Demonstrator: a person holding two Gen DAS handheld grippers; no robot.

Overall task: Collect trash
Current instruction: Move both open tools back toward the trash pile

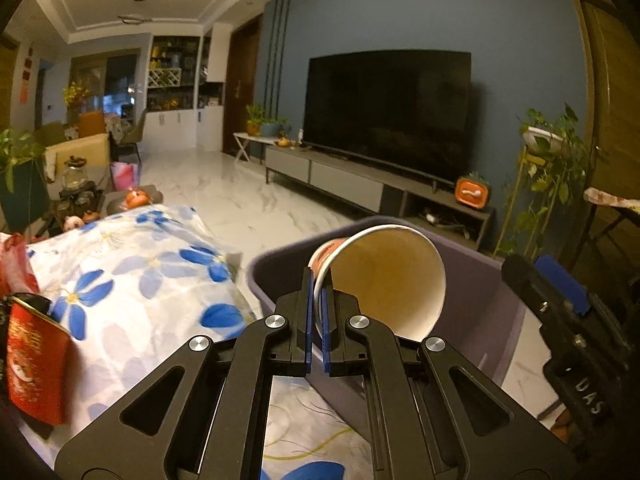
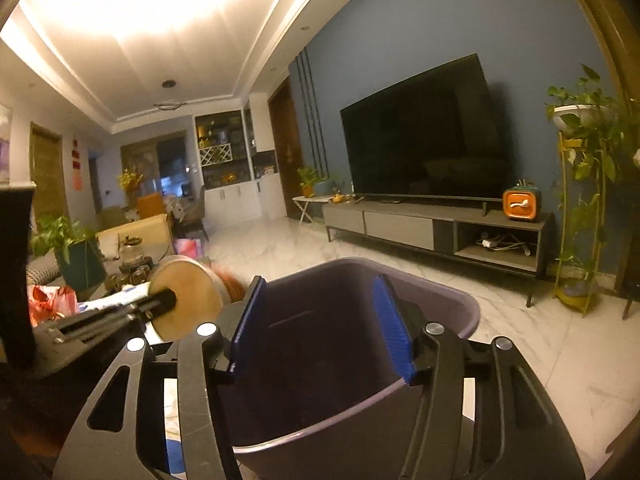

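Left gripper (image 1: 318,300) pinches paper cup (image 1: 384,280) (rim) over purple bin (image 1: 492,300).

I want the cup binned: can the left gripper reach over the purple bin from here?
Probably yes: the left gripper, clamped on the paper cup, is already at the purple bin rim, nothing between.
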